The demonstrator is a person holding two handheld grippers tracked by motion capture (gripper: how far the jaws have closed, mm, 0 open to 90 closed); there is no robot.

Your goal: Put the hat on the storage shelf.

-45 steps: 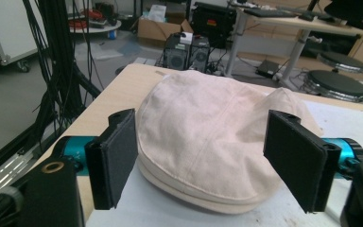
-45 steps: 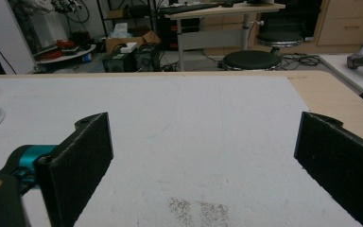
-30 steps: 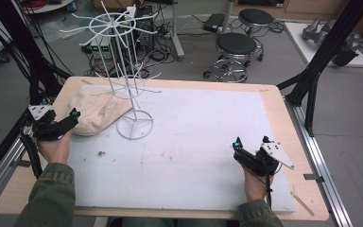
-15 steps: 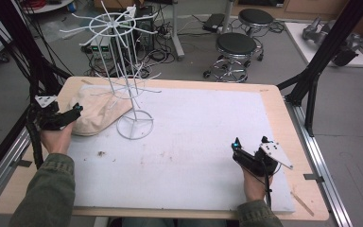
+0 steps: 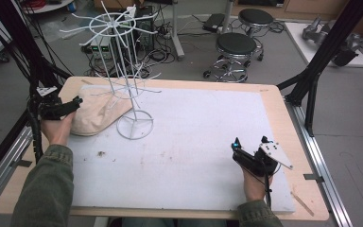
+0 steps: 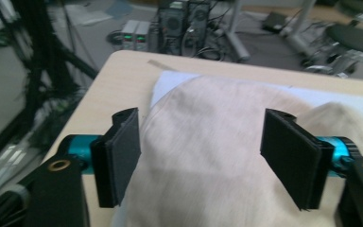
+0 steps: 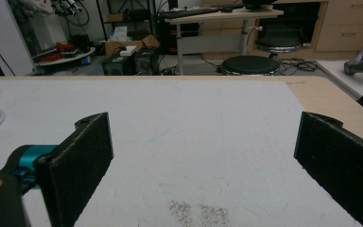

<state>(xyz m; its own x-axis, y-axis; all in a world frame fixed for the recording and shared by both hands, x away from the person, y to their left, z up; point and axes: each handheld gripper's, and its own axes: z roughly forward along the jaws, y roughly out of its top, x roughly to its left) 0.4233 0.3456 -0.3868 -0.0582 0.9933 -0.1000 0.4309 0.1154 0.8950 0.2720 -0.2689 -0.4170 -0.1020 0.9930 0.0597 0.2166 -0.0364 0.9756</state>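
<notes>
A beige cloth (image 5: 99, 113) lies bunched at the table's left, partly under the white wire rack (image 5: 123, 71). My left gripper (image 5: 78, 101) reaches onto the cloth's left edge. In the left gripper view the cloth (image 6: 208, 109) fills the gap between the two black pads (image 6: 120, 161) of my left gripper (image 6: 201, 158). The jaws have just been closing, but they still stand wide and do not pinch the cloth. My right gripper (image 5: 249, 142) rests low at the near right of the white mat (image 5: 194, 142). In its own view my right gripper (image 7: 203, 161) is open with nothing between its jaws.
The rack's ring base (image 5: 134, 125) stands on the mat beside the cloth, its arms spreading overhead. Small dark crumbs (image 5: 100, 153) lie on the mat. Black frame posts (image 5: 319, 61) flank the wooden table; stools (image 5: 236, 45) stand behind.
The left hand has moved away from the person, along the cloth's left edge, and its gripper now reaches over the cloth. The right hand has kept still.
</notes>
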